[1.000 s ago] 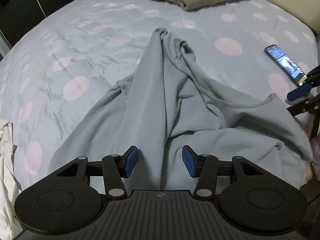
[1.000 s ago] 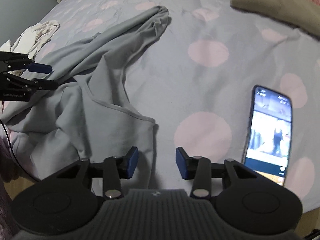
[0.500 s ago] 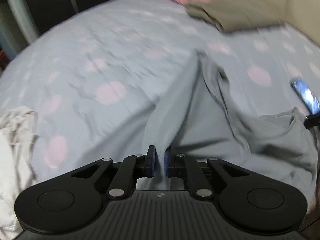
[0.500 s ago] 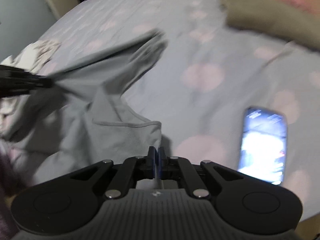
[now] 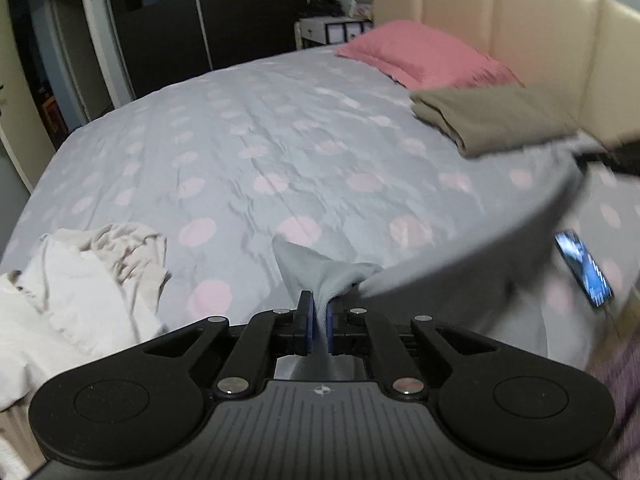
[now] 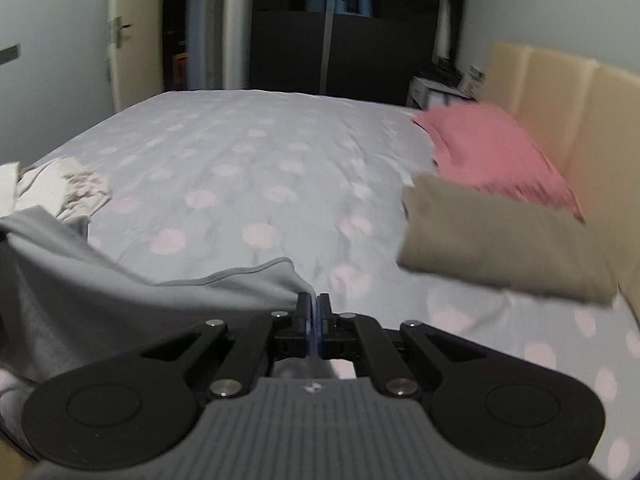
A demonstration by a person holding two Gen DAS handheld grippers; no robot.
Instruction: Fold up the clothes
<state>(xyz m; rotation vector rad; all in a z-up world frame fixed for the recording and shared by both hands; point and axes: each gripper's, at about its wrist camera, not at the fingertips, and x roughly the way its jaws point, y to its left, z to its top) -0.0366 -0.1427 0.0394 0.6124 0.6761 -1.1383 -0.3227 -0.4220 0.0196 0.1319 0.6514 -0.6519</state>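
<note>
Best done by keeping the soft grey jersey garment (image 5: 460, 256) taut and level between both grips, then laying it flat on the spotted grey bedsheet (image 5: 248, 152) before folding. Left gripper (image 5: 319, 322) clamped on a bunched corner, lower centre. Right gripper (image 6: 314, 322) pinched on the hemmed edge, cloth trailing lower left. Garment hanging above the bed.

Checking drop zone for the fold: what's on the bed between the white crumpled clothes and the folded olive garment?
Bare polka-dot bedsheet only, left wrist view. White crumpled clothes sit left, the folded olive garment right; nothing lies between.
</note>
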